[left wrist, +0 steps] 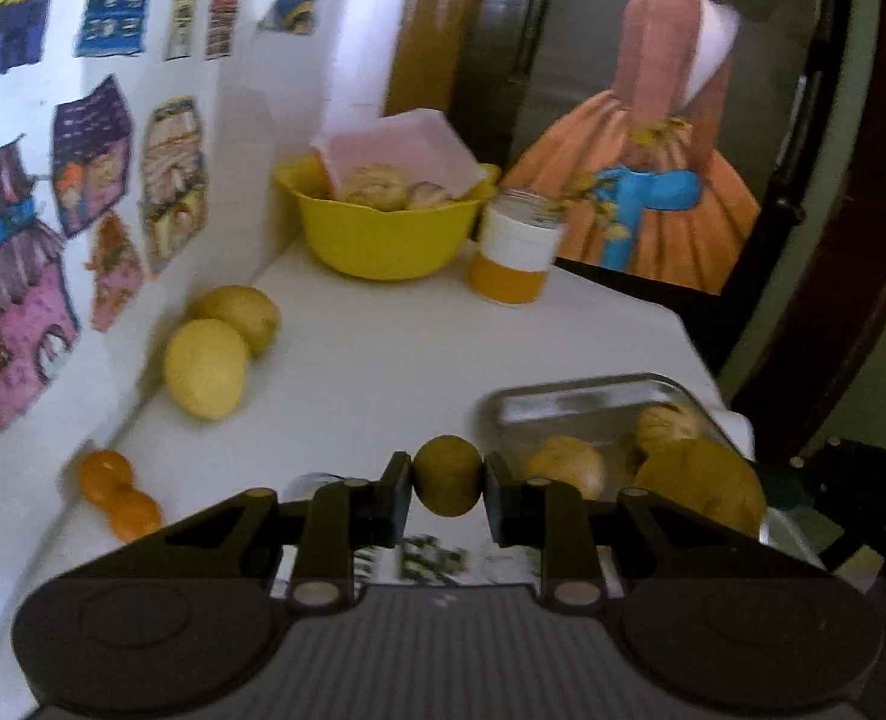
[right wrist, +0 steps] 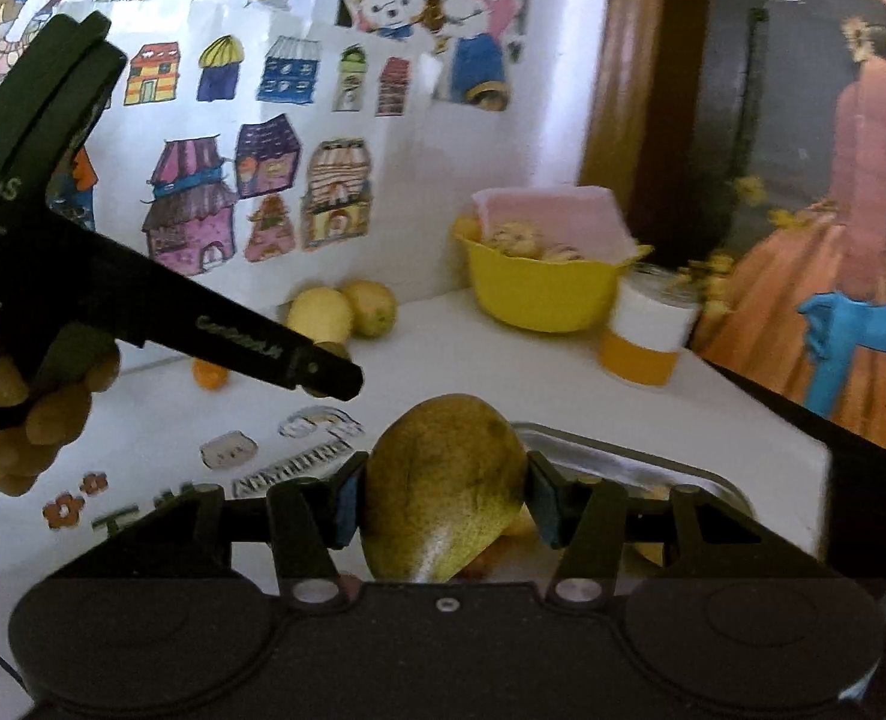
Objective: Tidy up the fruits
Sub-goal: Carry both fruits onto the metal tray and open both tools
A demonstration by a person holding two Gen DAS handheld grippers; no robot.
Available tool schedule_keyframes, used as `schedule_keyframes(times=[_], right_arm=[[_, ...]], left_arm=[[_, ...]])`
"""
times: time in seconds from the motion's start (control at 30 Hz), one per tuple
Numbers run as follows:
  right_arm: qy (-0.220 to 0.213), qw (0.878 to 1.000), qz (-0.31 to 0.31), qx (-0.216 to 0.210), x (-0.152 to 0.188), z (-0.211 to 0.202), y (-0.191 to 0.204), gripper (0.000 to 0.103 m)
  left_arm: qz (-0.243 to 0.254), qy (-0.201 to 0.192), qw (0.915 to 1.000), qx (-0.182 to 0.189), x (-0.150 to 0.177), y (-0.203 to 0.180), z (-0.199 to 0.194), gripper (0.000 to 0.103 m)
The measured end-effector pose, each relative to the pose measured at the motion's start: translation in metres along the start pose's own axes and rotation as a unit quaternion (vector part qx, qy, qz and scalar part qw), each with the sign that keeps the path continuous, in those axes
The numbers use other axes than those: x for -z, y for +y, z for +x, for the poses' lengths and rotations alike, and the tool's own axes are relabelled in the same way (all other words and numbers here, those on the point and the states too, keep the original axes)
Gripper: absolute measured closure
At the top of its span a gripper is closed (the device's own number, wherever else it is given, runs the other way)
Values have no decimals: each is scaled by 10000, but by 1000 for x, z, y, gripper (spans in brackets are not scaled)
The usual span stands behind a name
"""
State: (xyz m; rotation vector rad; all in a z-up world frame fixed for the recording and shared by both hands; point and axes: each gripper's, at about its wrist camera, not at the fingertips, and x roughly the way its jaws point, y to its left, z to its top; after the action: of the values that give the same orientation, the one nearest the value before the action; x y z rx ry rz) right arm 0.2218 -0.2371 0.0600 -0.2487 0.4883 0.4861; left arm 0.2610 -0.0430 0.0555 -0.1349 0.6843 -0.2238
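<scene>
Hiding tray [right wrist: 634,468] fruit (blurred): right tongs' [right wrist: 443,495] mango [right wrist: 443,480].

Dim indoor light, soft and blurred fisheye views

The white table [left wrist: 383,348] and sticker wall [right wrist: 215,138] glow brightest; the right side falls dark. Motion blur smears edges, corners vignette black, and the metal tray [left wrist: 592,402] shows dull glare.

No legible text, only blurred lettering.

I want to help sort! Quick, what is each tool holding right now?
Left tool: closed on a small round greenish fruit.
Right tool: closed on a big green-yellow mango.
</scene>
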Motion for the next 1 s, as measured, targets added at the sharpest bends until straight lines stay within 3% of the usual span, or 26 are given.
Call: schedule_keyframes(times=[0.43,1.0], right_arm=[[259,9983,371,372,52,-31,-35,47],[472,9944,826,460,88,-17,-61,47]], left_arm=[[212,124,9989,393,35,-63,2,76],[446,423,9978,243,63,-90,33,75]])
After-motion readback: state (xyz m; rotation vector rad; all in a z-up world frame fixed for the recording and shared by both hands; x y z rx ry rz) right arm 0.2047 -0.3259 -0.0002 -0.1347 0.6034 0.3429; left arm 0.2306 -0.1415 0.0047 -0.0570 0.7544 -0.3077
